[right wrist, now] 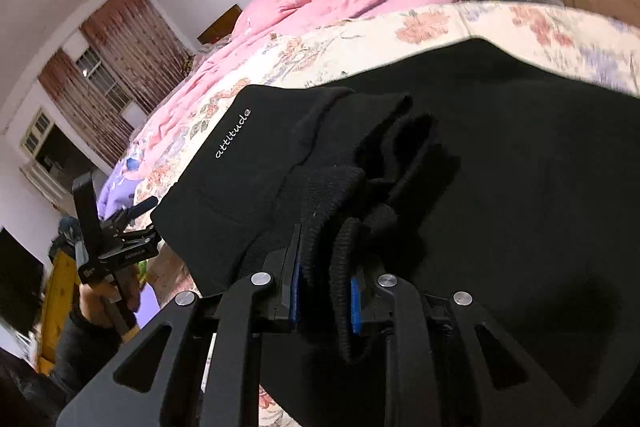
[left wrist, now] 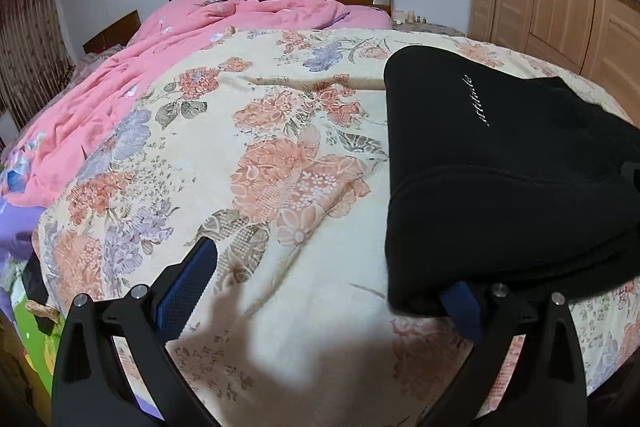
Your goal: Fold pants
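The black pants (left wrist: 500,163) are lying folded on the flowery bedspread (left wrist: 256,155), at about three o'clock in the left wrist view. The left gripper (left wrist: 324,279) is holding its fingers wide apart, one tucked under the pants' edge. The right gripper (right wrist: 325,291) is pinching a bunched ribbed cuff (right wrist: 344,267) tight. A pink quilt (left wrist: 120,87) is sitting at ten o'clock.

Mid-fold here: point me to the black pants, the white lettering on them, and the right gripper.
black pants (left wrist: 500,187): left wrist view, folded top layer.
white lettering (right wrist: 233,133): right wrist view, middle of the word, near the pants' corner.
right gripper (right wrist: 324,291): right wrist view, between its fingers, shut on ribbed cuff fabric.
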Available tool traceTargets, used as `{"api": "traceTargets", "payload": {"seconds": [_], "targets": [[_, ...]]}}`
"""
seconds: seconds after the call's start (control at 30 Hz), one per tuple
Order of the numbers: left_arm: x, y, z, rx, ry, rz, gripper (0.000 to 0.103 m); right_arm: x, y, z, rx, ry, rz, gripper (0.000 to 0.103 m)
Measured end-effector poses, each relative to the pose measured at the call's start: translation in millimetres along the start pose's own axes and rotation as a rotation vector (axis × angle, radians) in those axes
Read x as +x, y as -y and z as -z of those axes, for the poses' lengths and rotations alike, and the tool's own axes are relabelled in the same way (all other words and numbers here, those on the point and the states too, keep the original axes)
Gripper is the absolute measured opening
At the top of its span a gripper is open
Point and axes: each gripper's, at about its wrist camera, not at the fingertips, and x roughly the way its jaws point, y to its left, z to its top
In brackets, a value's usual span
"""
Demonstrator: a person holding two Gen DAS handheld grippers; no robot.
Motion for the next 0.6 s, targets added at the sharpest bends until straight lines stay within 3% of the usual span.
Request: {"api": "traceTargets", "payload": {"seconds": [0.17, 0.3, 0.43, 0.6], "targets": [[-3.5, 4.1, -1.6, 0.019, -0.009, -0.012, 0.102, -18.3, 1.1, -5.9, -0.006, 0.035, 0.019, 0.02], [-4.9, 14.3, 0.0, 0.065, -0.011, -0.031, 0.102, -5.2, 29.0, 0.6, 0.086, -0.013, 0.007, 0.02], [0.9, 1.4, 2.5, -0.019, -0.036, 0.031, 0.102, -6.2, 27.2, 2.6, 0.098, -0.004, -0.011, 0.02], [-1.1, 0.1, 2.4, -0.047, -0.044, 0.004, 0.102, -4.8, 13.7, -2.3, 0.055, -0.005, -0.017, 0.02]]}}
